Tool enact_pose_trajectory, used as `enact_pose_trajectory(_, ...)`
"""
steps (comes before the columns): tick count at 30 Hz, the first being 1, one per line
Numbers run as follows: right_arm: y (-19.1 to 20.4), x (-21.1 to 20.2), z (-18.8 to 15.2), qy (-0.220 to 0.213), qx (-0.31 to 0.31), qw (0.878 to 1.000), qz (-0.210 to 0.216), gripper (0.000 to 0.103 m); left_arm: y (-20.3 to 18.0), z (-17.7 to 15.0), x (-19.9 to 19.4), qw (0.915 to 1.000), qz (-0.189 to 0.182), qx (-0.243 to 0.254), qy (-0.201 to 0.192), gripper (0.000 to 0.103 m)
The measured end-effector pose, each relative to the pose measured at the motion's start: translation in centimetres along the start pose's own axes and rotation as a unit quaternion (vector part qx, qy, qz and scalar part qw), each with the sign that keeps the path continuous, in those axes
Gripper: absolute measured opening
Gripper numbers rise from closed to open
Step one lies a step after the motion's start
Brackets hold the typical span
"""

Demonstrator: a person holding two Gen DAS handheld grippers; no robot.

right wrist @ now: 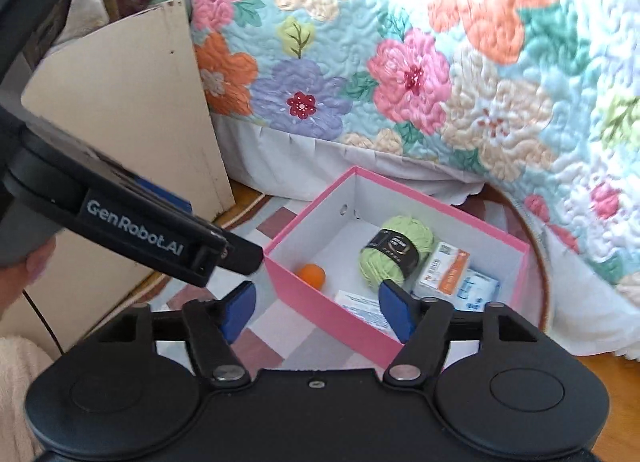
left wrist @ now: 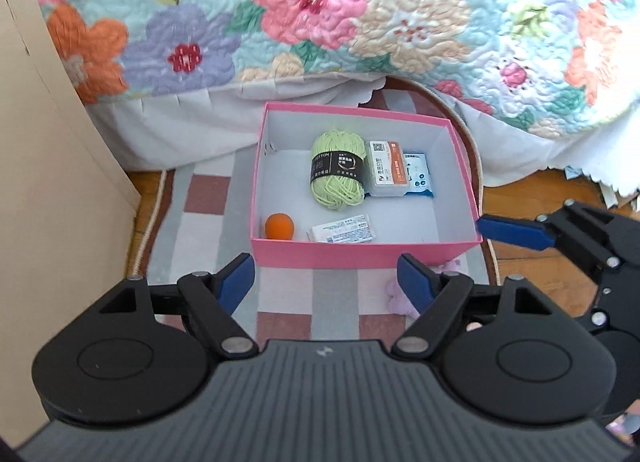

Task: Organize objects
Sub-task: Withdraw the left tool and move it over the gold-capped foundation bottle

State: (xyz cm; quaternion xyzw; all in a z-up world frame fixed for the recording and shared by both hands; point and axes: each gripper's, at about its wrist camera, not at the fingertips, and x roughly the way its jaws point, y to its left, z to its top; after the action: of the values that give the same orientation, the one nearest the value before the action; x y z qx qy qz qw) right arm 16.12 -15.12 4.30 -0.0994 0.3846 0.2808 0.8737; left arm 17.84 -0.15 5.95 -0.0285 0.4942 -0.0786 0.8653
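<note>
Pink box (left wrist: 360, 252) is seen on checked rug (left wrist: 208, 230), ahead of and below both grippers, beside flowered bedspread (left wrist: 320, 2). Inside box: green yarn (left wrist: 338, 174), orange ball (left wrist: 279, 226), flat packets (left wrist: 344, 231). Small purple thing (left wrist: 400, 298) is left on rug just outside box near wall (identity cannot be told), close by left gripper (left wrist: 326, 282), so left is judged nearer. Left jaws are held apart, nothing between. Right gripper (right wrist: 316, 308) jaws also apart, empty.

Floor (left wrist: 532, 262): wooden, carries rug.
Rug (left wrist: 208, 230): checked, carries pink box (left wrist: 360, 252); purple toy (left wrist: 400, 298) at box's 5 o'clock.
</note>
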Motion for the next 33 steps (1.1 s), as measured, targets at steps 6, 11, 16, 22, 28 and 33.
enact_pose_trajectory(6,1.6,-3.8,-0.9,0.004,-0.034,0.999,-0.006,0.076,-1.1,-1.4,-2.7,1.0,0.004,0.006,-0.006,0.078)
enact_pose_trajectory(11,2.4,-7.0,-1.8,-0.001,-0.051,0.999,-0.004,0.078,-1.7,-2.7,-4.5,0.9999,0.002,0.005,-0.01,0.078)
enact_pose_trajectory(16,2.7,-9.6,-2.7,-0.008,-0.057,0.998,0.004,0.082,-2.7,-3.9,-5.5,0.9998,0.008,0.012,-0.01,0.079)
enact_pose_trajectory(22,2.4,-11.6,-4.1,-0.01,-0.058,0.998,0.008,0.083,-3.6,-5.5,-6.2,0.9997,0.007,0.02,-0.008,0.079)
enact_pose_trajectory(28,1.6,-12.2,-6.3,-0.003,-0.052,0.999,0.007,0.083,-4.5,-7.7,-6.0,0.9997,-0.004,0.022,0.004,0.08)
enact_pose_trajectory(33,0.9,-12.0,-8.3,0.008,-0.054,0.998,0.017,0.084,-4.7,-9.3,-4.8,0.9996,-0.009,0.016,0.023,0.08)
